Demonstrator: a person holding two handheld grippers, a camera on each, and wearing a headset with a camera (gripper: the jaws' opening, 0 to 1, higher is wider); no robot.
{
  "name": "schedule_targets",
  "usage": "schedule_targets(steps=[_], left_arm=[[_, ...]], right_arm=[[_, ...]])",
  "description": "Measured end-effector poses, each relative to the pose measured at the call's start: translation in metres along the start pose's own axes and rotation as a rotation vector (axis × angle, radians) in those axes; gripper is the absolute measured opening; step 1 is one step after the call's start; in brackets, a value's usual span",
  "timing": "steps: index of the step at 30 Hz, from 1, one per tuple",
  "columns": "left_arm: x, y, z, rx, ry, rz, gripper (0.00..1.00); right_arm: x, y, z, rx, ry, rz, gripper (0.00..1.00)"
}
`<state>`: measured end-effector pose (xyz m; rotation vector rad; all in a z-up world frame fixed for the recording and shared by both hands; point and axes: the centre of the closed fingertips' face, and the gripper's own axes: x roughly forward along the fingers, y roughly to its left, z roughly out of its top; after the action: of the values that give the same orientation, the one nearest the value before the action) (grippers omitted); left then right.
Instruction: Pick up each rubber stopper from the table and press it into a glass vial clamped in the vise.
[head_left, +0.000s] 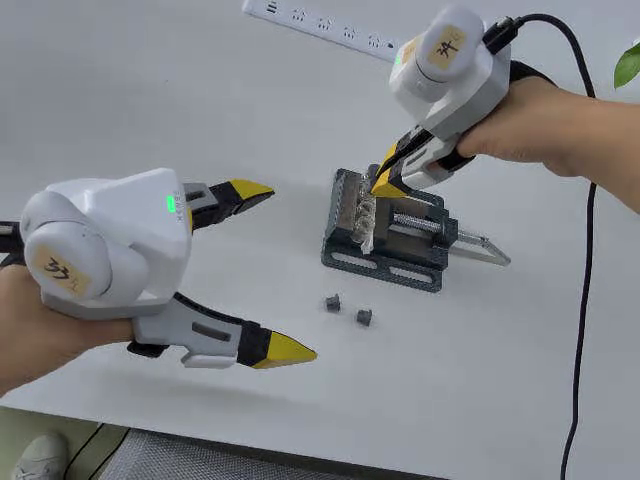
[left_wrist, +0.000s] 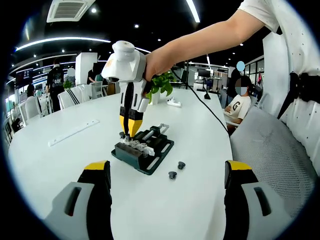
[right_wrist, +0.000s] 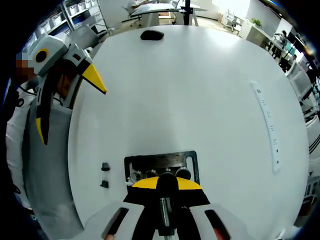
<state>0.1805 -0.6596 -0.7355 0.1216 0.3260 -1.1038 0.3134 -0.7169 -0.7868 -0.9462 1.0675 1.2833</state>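
A dark vise (head_left: 385, 262) stands mid-table with several glass vials (head_left: 365, 215) clamped in a row. My right gripper (head_left: 385, 185) points down onto the vials, its yellow tips close together; in the right gripper view a dark rubber stopper (right_wrist: 167, 179) sits pinched between them over a vial. Two loose stoppers (head_left: 333, 302) (head_left: 364, 317) lie on the table in front of the vise. My left gripper (head_left: 282, 270) hovers to the left, open wide and holding nothing. The left gripper view looks across the loose stoppers (left_wrist: 172, 175) at the vise (left_wrist: 145, 160) and the right gripper (left_wrist: 129, 127).
A white power strip (head_left: 320, 22) lies at the table's far edge. A black cable (head_left: 585, 250) runs down the right side. The table's front edge is just below the left gripper. People sit at the table's far side in the left gripper view.
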Motion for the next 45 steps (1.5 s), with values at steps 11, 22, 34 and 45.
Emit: schedule_targets(steps=[11, 22, 34, 45], left_arm=[[0.0006, 0.0012, 0.0018, -0.004, -0.005, -0.004, 0.94], [0.0013, 0.0005, 0.0008, -0.015, -0.012, -0.005, 0.92], [0.0057, -0.0054, 0.0042, -0.011, -0.016, -0.02, 0.92], [0.0056, -0.0064, 0.0037, -0.012, -0.016, -0.021, 0.91]], right_arm=[[0.0005, 0.0043, 0.002, -0.071, 0.084, -0.02, 0.06], [0.0039, -0.0006, 0.0018, -0.056, 0.137, -0.024, 0.05], [0.0019, 0.0019, 0.0001, -0.06, 0.118, -0.024, 0.07], [0.0021, 0.0023, 0.0, -0.063, 0.099, -0.028, 0.07]])
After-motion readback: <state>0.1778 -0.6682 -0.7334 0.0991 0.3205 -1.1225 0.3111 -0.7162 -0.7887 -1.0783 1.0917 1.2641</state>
